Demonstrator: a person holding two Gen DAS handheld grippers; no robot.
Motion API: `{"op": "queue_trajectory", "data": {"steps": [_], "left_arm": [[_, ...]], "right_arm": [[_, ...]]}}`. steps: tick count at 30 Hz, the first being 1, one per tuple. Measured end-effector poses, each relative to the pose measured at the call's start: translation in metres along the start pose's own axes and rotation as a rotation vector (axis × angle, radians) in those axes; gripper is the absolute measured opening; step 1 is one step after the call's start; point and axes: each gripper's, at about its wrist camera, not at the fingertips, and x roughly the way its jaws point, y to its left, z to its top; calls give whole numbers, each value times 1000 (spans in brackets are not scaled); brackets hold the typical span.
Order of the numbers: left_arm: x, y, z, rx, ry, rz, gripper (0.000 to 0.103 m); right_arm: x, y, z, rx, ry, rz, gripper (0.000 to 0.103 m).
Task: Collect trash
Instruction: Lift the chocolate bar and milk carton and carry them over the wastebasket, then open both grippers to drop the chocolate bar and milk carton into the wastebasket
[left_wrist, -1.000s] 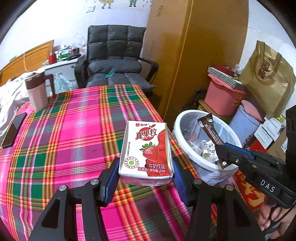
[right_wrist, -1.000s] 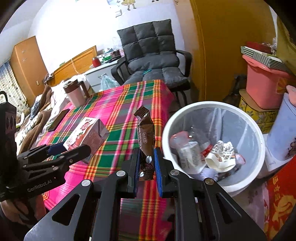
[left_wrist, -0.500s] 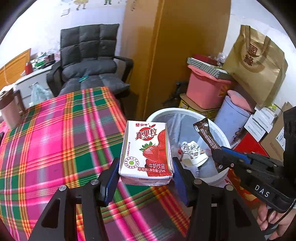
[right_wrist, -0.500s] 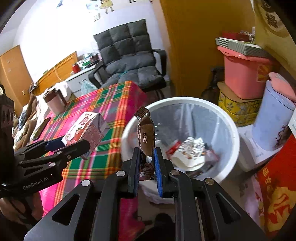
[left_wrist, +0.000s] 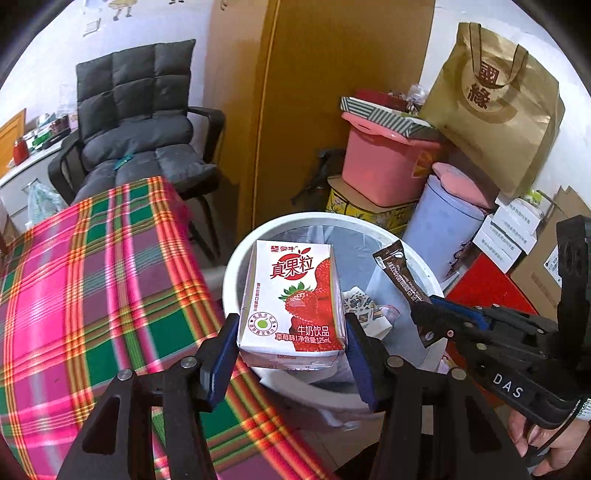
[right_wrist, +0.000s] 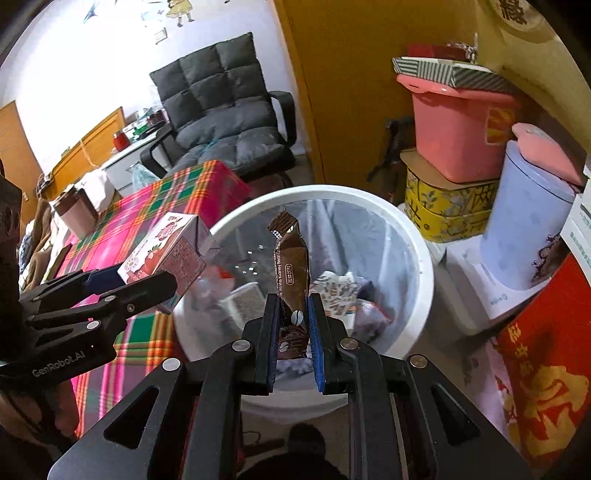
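Cluttered room with a plaid tablecloth (left_wrist: 92, 288), and over the white bin (right_wrist: 417, 236) the left gripper (left_wrist: 291, 343) clamps a strawberry milk carton (left_wrist: 295, 295) while the right gripper (right_wrist: 293, 321) pinches a brown wrapper (right_wrist: 293, 269).

We hold a strawberry milk carton (left_wrist: 291, 301) upright between the blue pads of our left gripper (left_wrist: 290, 360), over the near rim of a white trash bin (left_wrist: 236, 264). Our right gripper (left_wrist: 432, 317) pinches a brown sachet (left_wrist: 399, 277) above the same bin. Plaid tablecloth (left_wrist: 92, 288) lies left; grey chair (left_wrist: 136, 122), pink tub (left_wrist: 384, 166), kraft paper bag (left_wrist: 495, 107) behind.
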Motion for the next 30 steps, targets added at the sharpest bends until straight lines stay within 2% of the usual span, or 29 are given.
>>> {"op": "queue_trajectory", "data": {"steps": [14,16,18,30], "left_arm": [[32,-6,12,-2,18,-34,55],[30,-6,12,-3,5,-41,57],[27,-7,13,-1,-4,-43,60],[-6,-1,1,-18,-32,-3,60]], "right_arm": [[24,-14,6,12,57,-23,19],[23,-14,6,13,48,-22,23],[20,-13,5,11,38,-16,32],[-9,-2,-1,-5,-11,-6,32]]}}
